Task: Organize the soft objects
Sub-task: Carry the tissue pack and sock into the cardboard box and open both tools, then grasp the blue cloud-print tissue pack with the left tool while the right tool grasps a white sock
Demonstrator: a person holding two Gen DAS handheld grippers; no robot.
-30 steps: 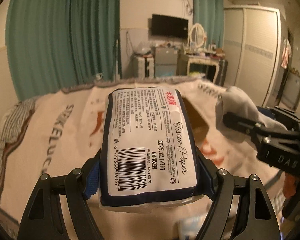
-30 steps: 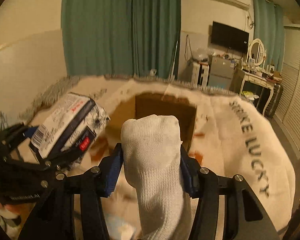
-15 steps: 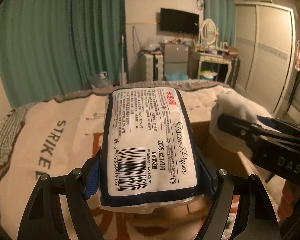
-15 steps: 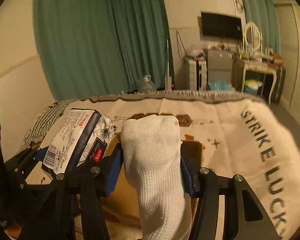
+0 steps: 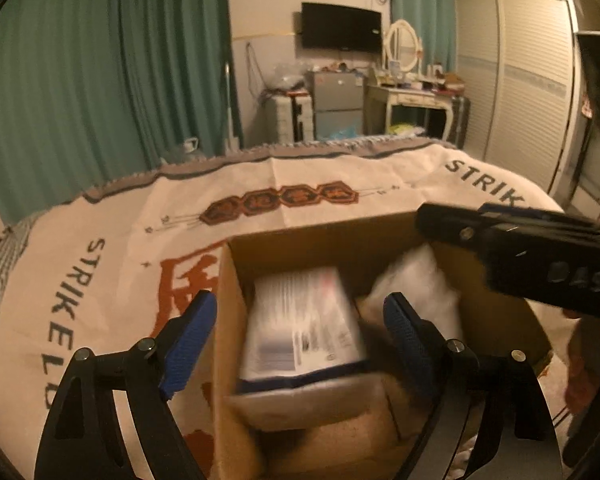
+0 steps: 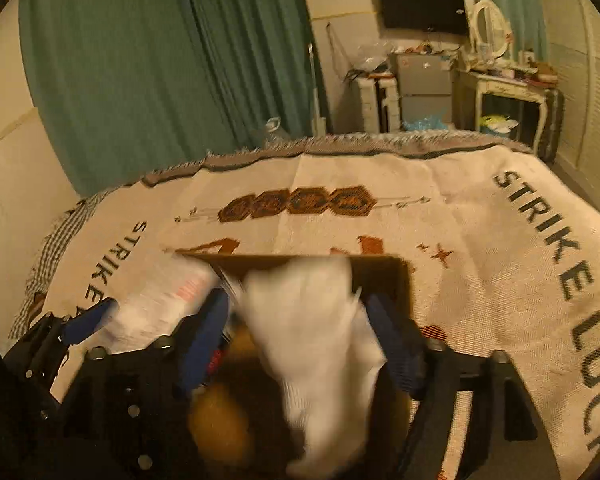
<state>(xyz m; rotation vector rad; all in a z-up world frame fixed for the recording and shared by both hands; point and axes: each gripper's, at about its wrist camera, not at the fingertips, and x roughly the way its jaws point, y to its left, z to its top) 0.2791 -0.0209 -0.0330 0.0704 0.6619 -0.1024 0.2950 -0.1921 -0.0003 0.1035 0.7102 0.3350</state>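
Two soft items — blurred tissue pack [image 5: 304, 332], knit sock [image 6: 320, 336]

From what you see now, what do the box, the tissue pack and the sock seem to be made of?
Box: corrugated cardboard, probably; matte brown walls, thin raw edges.
Tissue pack: apparently thin plastic film over soft paper; slightly glossy white printed wrap with a dark border, blurred here.
Sock: knitted fabric, likely cotton; white, limp and matte, though blur hides the weave.
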